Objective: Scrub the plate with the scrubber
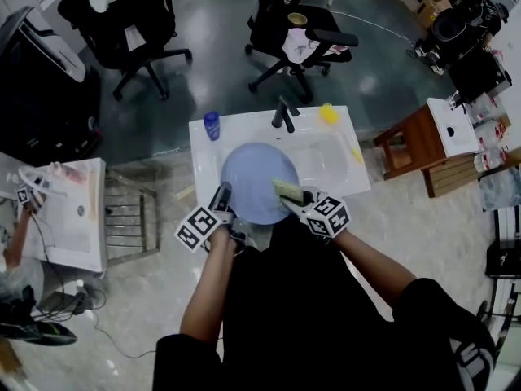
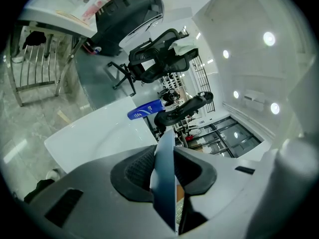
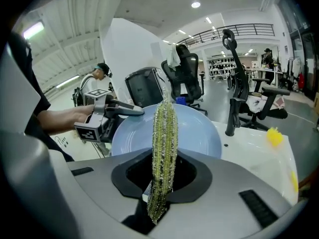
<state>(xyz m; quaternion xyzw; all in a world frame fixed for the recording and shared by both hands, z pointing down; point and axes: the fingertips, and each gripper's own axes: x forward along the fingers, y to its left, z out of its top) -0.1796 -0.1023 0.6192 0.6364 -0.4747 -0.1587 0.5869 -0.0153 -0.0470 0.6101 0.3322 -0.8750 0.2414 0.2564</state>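
Observation:
A light blue plate point(image 1: 254, 182) is held over the white sink point(image 1: 326, 165). My left gripper point(image 1: 221, 199) is shut on its near-left rim. In the left gripper view the plate point(image 2: 164, 183) runs edge-on between the jaws of the left gripper point(image 2: 167, 171). My right gripper point(image 1: 298, 196) is shut on a yellow-green scrubber point(image 1: 286, 189), which lies against the plate's right side. In the right gripper view the scrubber point(image 3: 163, 143) stands upright in the right gripper point(image 3: 162, 179), with the plate point(image 3: 199, 133) just behind it and the left gripper point(image 3: 107, 114) at the plate's left.
A black faucet point(image 1: 283, 114) rises at the sink's back. A blue bottle point(image 1: 212, 125) stands on the back-left corner and a yellow object point(image 1: 328, 113) on the back right. Office chairs point(image 1: 297, 31) stand beyond; a wooden stool point(image 1: 411, 149) is at the right.

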